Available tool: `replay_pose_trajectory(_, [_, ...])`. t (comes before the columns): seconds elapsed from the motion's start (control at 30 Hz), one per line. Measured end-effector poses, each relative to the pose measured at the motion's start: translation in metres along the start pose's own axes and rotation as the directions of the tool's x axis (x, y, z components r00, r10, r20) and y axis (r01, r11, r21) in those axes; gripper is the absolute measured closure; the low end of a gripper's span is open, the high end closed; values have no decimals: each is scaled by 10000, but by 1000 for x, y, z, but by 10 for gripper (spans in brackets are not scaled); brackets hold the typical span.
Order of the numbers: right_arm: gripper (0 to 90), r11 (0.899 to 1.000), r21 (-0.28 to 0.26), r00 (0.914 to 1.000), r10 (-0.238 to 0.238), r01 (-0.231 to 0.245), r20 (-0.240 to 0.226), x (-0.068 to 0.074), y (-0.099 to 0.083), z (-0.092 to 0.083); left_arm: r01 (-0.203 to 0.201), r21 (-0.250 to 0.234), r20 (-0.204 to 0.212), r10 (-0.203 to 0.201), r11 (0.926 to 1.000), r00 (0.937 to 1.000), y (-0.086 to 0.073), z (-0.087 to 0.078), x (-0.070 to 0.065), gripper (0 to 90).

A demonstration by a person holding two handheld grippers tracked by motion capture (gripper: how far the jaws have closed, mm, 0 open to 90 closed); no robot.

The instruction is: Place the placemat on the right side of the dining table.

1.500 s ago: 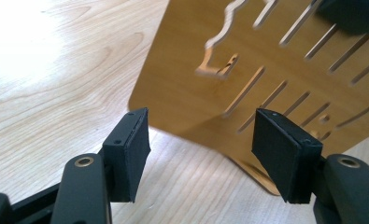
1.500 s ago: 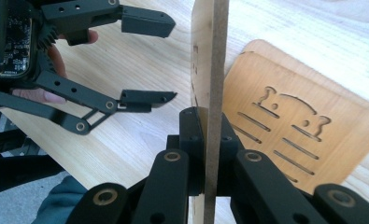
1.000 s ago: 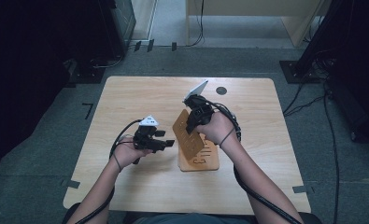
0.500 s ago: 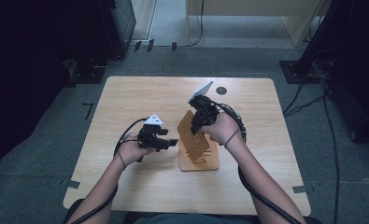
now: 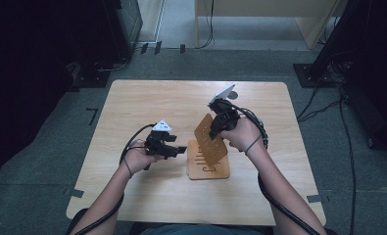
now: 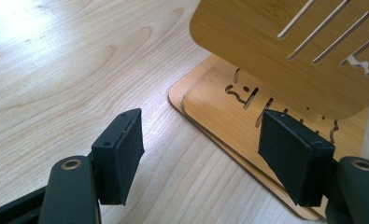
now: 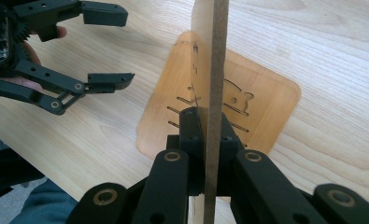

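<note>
From above, the right gripper has carried the slotted panel slightly rightward over the wooden base on the bench since a second ago — its own view shows jaws clamped on the panel's edge — while the left gripper, jaws just opening, holds nothing beside the base.

Your left gripper is matte black with a grey three-cornered plate on top bearing small dark marks; a black cable loops from it past your wrist. Your right gripper is also black, topped by a lighter grey plate, with a thicker black cable coiling round the back of your hand. A thin band sits on each wrist. Jaw links show brass-coloured pivot bushings and small screw holes; the pads are flat black blocks. Forearms are bare, no sleeves.
</note>
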State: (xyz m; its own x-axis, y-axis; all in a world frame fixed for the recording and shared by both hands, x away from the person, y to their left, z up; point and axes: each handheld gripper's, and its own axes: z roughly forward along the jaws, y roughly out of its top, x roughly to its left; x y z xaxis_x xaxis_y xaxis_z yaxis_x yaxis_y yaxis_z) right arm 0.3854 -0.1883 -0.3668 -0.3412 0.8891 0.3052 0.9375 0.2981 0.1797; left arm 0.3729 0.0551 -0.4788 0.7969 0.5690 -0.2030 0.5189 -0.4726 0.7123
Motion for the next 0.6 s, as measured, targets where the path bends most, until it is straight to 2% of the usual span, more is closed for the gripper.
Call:
replay_pose_trajectory(0.3, [876, 9996, -97, 9996, 253, -254, -94, -12, -6, -3, -56, 66, -37, 56, 10000, 10000, 0, 1, 0, 299])
replay_pose_trajectory(0.6, [876, 9985, -132, 9986, 524, -524, 14, -26, -12, -6, -84, 88, -44, 85, 9999, 10000, 0, 2, -1, 299])
